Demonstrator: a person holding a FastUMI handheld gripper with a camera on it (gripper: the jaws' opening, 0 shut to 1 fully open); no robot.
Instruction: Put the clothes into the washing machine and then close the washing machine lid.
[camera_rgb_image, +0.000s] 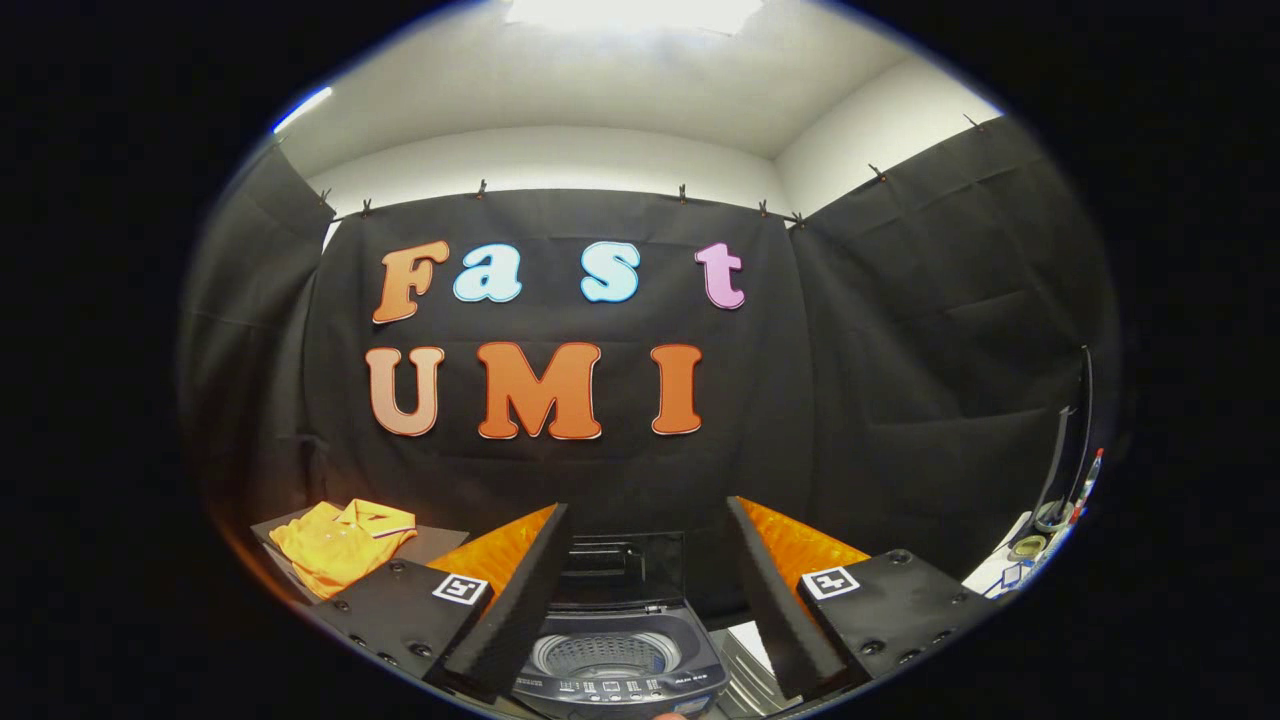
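A small dark toy washing machine (620, 665) stands just ahead of and below my fingers, its lid (622, 568) raised upright at the back and its round drum (603, 654) exposed. A folded orange shirt (340, 545) lies on a dark board (440, 540) off to the left, beyond my left finger. My gripper (650, 585) is open, its two black fingers (515, 600) spread wide on either side of the machine, with nothing between them.
Black cloth walls close the booth behind and on both sides. At the far right sit a white surface (1000, 575) with rolls of tape (1050, 517) and a pen-like item. A white sheet (750, 640) lies right of the machine.
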